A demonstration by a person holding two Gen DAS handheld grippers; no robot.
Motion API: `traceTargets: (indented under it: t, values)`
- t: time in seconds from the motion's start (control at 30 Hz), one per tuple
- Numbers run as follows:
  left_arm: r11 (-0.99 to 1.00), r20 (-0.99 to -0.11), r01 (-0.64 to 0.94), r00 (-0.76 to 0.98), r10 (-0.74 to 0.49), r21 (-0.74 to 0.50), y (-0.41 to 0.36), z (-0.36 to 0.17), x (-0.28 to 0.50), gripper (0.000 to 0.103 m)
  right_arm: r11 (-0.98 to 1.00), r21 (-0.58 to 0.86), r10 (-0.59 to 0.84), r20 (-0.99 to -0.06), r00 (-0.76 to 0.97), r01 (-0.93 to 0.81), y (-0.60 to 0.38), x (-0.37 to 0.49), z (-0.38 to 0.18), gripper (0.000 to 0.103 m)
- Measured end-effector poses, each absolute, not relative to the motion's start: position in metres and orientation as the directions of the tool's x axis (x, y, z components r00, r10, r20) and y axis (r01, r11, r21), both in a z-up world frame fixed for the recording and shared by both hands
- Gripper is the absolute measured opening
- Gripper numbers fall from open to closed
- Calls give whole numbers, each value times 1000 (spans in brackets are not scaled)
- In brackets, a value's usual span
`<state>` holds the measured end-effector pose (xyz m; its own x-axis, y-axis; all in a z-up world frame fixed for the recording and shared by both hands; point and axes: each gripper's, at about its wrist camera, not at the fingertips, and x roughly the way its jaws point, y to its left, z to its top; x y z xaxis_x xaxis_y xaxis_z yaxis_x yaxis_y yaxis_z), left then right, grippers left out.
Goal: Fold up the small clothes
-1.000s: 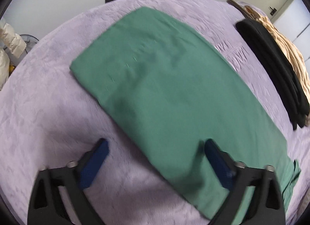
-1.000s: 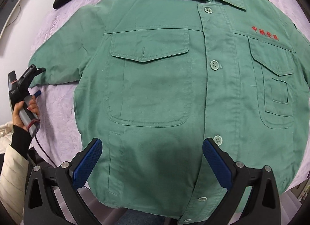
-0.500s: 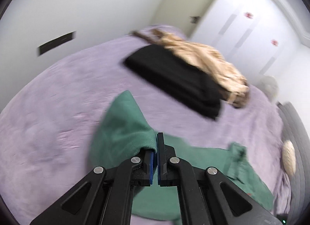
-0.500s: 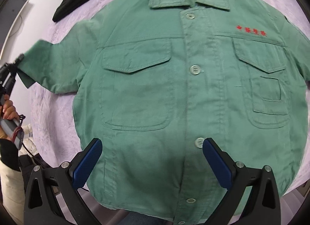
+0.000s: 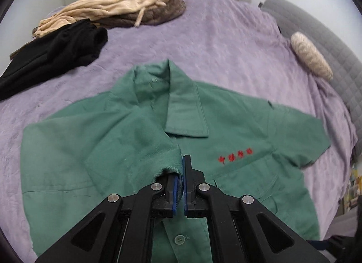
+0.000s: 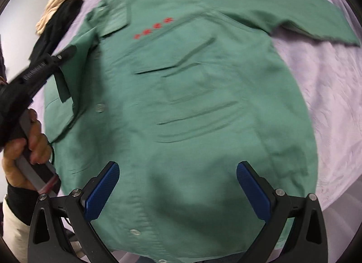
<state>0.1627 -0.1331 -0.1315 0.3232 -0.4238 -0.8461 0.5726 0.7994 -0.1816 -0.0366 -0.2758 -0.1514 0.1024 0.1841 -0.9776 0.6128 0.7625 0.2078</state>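
Note:
A green button-up shirt (image 5: 237,131) with red embroidered characters lies front up on the purple bed (image 5: 221,36). My left gripper (image 5: 182,172) is shut on the cuff of the shirt's sleeve (image 5: 140,140), which is folded in over the chest beside the collar. In the right wrist view the shirt (image 6: 192,104) fills the frame, its other sleeve (image 6: 305,18) spread out at the upper right. My right gripper (image 6: 178,186) is open and empty above the shirt's lower front. The left gripper (image 6: 40,68) shows at the left of that view over the folded sleeve.
A black garment (image 5: 52,56) and a beige and brown pile of clothes (image 5: 117,4) lie at the bed's far left. A grey headboard (image 5: 321,43) with a small beige cushion (image 5: 312,56) runs along the right. The bed edge is near the shirt's hem (image 6: 334,197).
My left gripper closed on the sleeve cuff and carried it in over the shirt's chest. My right gripper shifted toward the shirt's other half and stayed open.

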Motion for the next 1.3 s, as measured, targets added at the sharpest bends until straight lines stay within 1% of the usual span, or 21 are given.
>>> traceTargets:
  t: [0.03, 0.1, 0.13, 0.17, 0.2, 0.23, 0.3, 0.43, 0.53, 0.63, 0.7, 0.77, 0.93, 0.97, 1.0, 1.03, 1.07, 1.13, 1.2, 1.27, 1.3]
  values:
    - [798, -860, 581, 314, -402, -161, -138, -141, 160, 3, 753, 202, 183, -978, 95, 626, -282, -40, -156, 103]
    - [788, -888, 604, 291, -356, -118, -146, -158, 152, 15, 739, 192, 182, -980, 84, 646, -290, -45, -163, 103]
    - [786, -898, 608, 278, -342, -112, -147, -163, 151, 44, 735, 186, 178, -981, 79, 652, -293, -47, -164, 103]
    - [789, -902, 605, 274, -334, -108, -145, -165, 147, 82, 733, 179, 171, -982, 78, 657, -296, -48, -165, 103]
    - [791, -895, 603, 291, -337, -101, -142, -163, 144, 93, 731, 175, 164, -983, 79, 659, -298, -47, -164, 103]
    - [792, -883, 605, 329, -336, -76, -137, -155, 138, 97, 731, 171, 154, -984, 85, 661, -299, -44, -162, 103]
    - [774, -877, 633, 365, -314, -13, -128, -142, 127, 97, 739, 152, 119, -988, 95, 656, -301, -35, -155, 103]
    - [804, -871, 594, 408, -272, 27, -77, -123, 114, 97, 812, 115, 31, -987, 155, 572, -281, 4, -137, 103]
    - [880, -866, 457, 485, -124, 129, -18, -121, 115, 97, 895, 96, -5, -974, 225, 436, -245, 47, -124, 103]
    - [931, -870, 296, 490, 43, 213, 47, -132, 125, 97, 964, 60, -12, -963, 269, 260, -195, 99, -125, 103]
    - [943, -883, 218, 451, 131, 251, 82, -148, 136, 97, 989, 27, -15, -960, 278, 147, -165, 127, -136, 103]
    - [948, -884, 171, 435, 172, 269, 101, -162, 145, 97, 997, -34, -52, -959, 279, 68, -137, 155, -157, 103]
    - [951, -873, 127, 445, 199, 282, 106, -183, 165, 97, 968, -252, -247, -945, 215, 5, -114, 189, -218, 102]
    - [955, -871, 111, 451, 198, 274, 106, -184, 169, 97, 971, -240, -236, -946, 222, 8, -117, 191, -221, 93]
    - [959, -869, 91, 453, 199, 267, 106, -182, 173, 97, 978, -209, -207, -950, 235, 16, -121, 191, -217, 65]
    - [966, -870, 66, 453, 195, 251, 111, -182, 175, 97, 978, -206, -207, -948, 243, 29, -126, 189, -210, 47]
    - [975, -878, 39, 444, 179, 219, 117, -184, 177, 98, 977, -207, -214, -943, 255, 55, -136, 183, -198, 34]
    - [990, -895, -3, 428, 126, 138, 129, -187, 176, 98, 982, -91, -135, -949, 286, 164, -170, 177, -180, 33]
    - [997, -911, -28, 407, 74, 68, 140, -190, 178, 98, 939, 37, -71, -952, 299, 343, -226, 162, -170, 33]
    - [999, -920, -39, 391, 31, 17, 147, -192, 181, 98, 859, 182, 29, -950, 311, 478, -274, 146, -178, 33]
    - [999, -922, -36, 386, 18, 4, 150, -193, 182, 98, 788, 240, 67, -949, 309, 567, -302, 133, -187, 37]
